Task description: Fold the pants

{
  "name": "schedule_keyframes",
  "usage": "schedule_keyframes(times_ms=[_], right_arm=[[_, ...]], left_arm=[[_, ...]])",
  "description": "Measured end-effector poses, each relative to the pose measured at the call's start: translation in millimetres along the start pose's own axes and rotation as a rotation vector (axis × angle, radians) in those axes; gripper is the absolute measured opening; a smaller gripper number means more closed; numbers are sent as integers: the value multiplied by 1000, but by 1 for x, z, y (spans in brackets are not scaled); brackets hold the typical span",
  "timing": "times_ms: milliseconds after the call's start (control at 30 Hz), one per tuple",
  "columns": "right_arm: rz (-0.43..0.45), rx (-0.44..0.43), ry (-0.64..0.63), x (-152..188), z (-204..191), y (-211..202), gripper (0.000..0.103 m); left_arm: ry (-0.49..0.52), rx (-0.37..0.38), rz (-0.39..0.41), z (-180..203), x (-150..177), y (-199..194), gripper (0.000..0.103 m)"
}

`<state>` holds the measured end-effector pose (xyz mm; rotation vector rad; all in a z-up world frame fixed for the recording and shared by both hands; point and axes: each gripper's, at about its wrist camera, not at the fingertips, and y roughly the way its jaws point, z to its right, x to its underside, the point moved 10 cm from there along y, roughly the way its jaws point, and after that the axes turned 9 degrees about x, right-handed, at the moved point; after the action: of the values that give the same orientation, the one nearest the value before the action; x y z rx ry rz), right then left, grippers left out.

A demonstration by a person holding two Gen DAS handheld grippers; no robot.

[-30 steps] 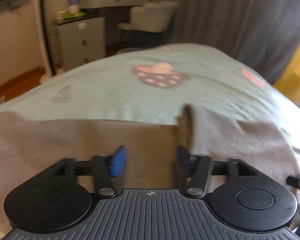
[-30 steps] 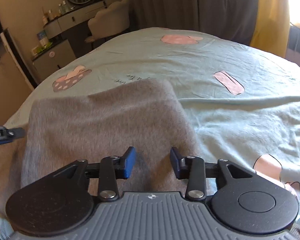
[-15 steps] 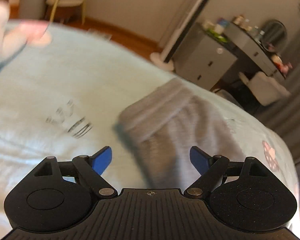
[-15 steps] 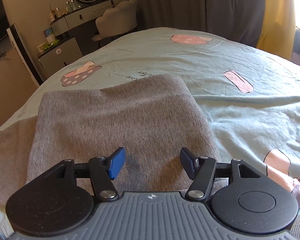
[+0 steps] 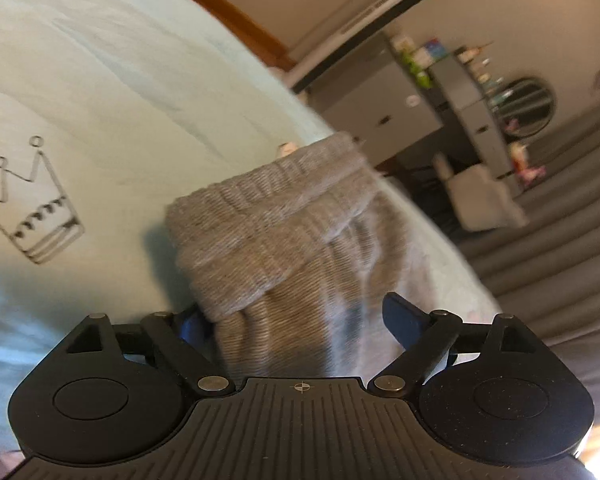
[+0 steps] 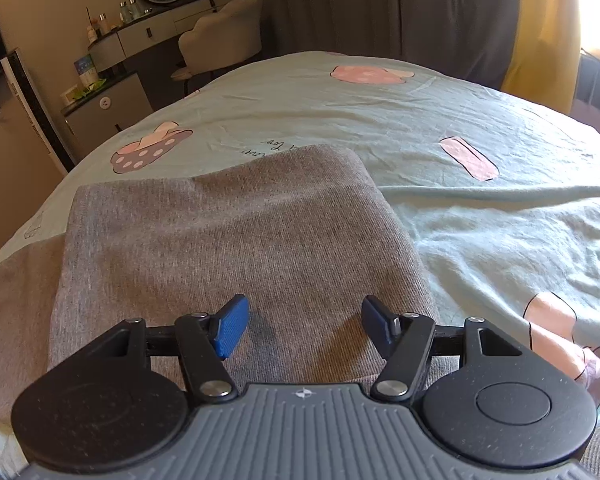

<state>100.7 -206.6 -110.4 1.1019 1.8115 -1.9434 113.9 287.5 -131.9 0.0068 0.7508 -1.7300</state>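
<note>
Since a second ago the left tool (image 5: 296, 318) has swung away from the fold in the middle of the pants (image 6: 236, 248) and rolled over, so its view now tilts and looks along one grey trouser end with a ribbed band (image 5: 268, 208). Its jaws have spread too — they stand wide, the cloth lying between them, the left pad tucked just behind the cloth's edge and the right pad clear of it; nothing is pinched. The right tool (image 6: 304, 326) has barely shifted, but its jaws have parted from a narrow gap to a middling one and sit open over the folded grey cloth, which they do not grip.

The pants lie on the bed (image 6: 480, 240), on a pale green sheet with printed shapes. In the right view the upper folded layer covers the near middle of the bed, its far edge just short of a line of printed script, and a lower layer runs out toward the bed's left edge. In the left view the ribbed end reaches near the bed's far edge, beside a crown drawing (image 5: 32, 208) on the sheet. That view is somewhat blurred.

Past the bed stand a dresser (image 6: 152, 36) with a round mirror, a chair (image 6: 220, 40) and grey curtains (image 6: 380, 4).
</note>
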Motion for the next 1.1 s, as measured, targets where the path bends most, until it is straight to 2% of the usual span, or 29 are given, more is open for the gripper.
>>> schedule_keyframes(times_ms=[67, 133, 233, 267, 333, 433, 533, 600, 667, 833, 967, 1100], right_arm=[[4, 6, -4, -1, -1, 1, 64], [5, 6, 5, -2, -1, 2, 64], [10, 3, 10, -3, -1, 4, 64], [12, 3, 12, -3, -1, 4, 64], [10, 3, 16, -3, -1, 5, 64], [8, 3, 17, -4, -2, 5, 66], [10, -6, 17, -3, 0, 3, 66], [10, -14, 22, -3, 2, 3, 66], [7, -9, 21, -3, 1, 5, 66], [24, -5, 3, -5, -3, 2, 65], [29, -20, 30, -7, 1, 0, 64], [40, -37, 58, -11, 4, -4, 64]], left_arm=[[2, 7, 1, -2, -1, 0, 46], [-3, 33, -3, -4, 0, -3, 40], [5, 119, 0, 8, -2, -13, 40], [29, 125, -3, 11, -3, -13, 51], [46, 89, -24, 7, -1, -8, 67], [27, 23, -55, -8, 4, 4, 70], [41, 30, -32, -7, 8, 6, 76], [47, 17, -14, -3, 7, 7, 73], [49, -14, -11, -2, 5, 9, 48], [114, -43, -29, 5, 3, 3, 27], [303, -55, -6, 53, 3, -9, 21], [492, -22, -1, 117, 17, -17, 20]])
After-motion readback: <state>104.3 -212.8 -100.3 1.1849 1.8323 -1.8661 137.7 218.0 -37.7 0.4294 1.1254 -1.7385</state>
